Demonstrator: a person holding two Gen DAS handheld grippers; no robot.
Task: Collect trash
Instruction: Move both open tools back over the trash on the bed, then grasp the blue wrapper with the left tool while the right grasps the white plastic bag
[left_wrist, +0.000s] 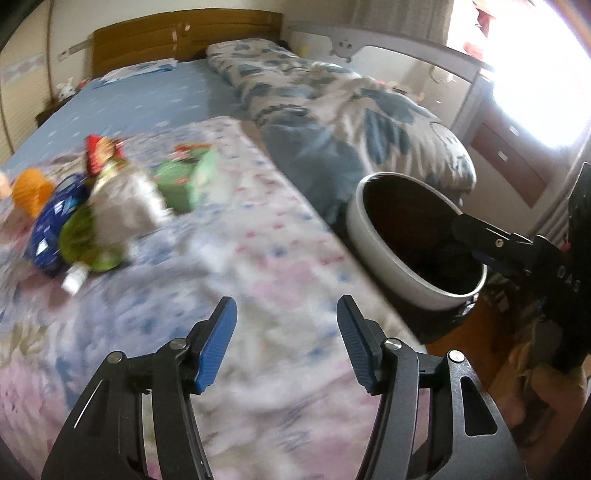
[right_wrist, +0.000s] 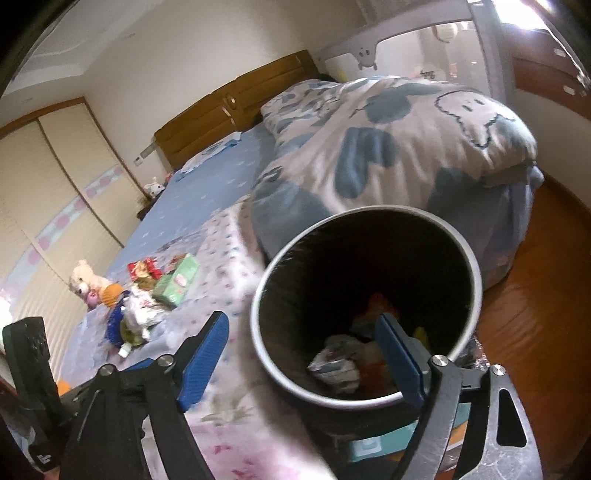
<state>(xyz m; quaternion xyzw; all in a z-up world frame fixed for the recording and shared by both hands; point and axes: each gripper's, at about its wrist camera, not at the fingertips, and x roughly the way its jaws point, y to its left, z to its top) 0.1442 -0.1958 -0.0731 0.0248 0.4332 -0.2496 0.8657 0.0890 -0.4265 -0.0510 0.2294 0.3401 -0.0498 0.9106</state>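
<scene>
A pile of trash lies on the floral bedspread (left_wrist: 258, 258): a green box (left_wrist: 184, 181), a crumpled silver wrapper (left_wrist: 125, 203), a blue packet (left_wrist: 51, 225), a red wrapper (left_wrist: 98, 151) and an orange cup (left_wrist: 31, 190). The same pile shows in the right wrist view (right_wrist: 147, 295). A white trash bin (left_wrist: 388, 254) with a black liner stands beside the bed. My left gripper (left_wrist: 286, 339) is open and empty above the bedspread. My right gripper (right_wrist: 299, 354) is open and empty over the bin (right_wrist: 365, 295), which holds crumpled paper (right_wrist: 336, 363). The right gripper's finger (left_wrist: 480, 230) reaches over the bin's rim.
A folded blue-patterned duvet (left_wrist: 351, 110) lies behind the bin. A teddy bear (right_wrist: 86, 280) sits past the pile. A wooden headboard (left_wrist: 184, 37), wardrobe doors (right_wrist: 44, 192) and wood floor (right_wrist: 535, 302) surround the bed.
</scene>
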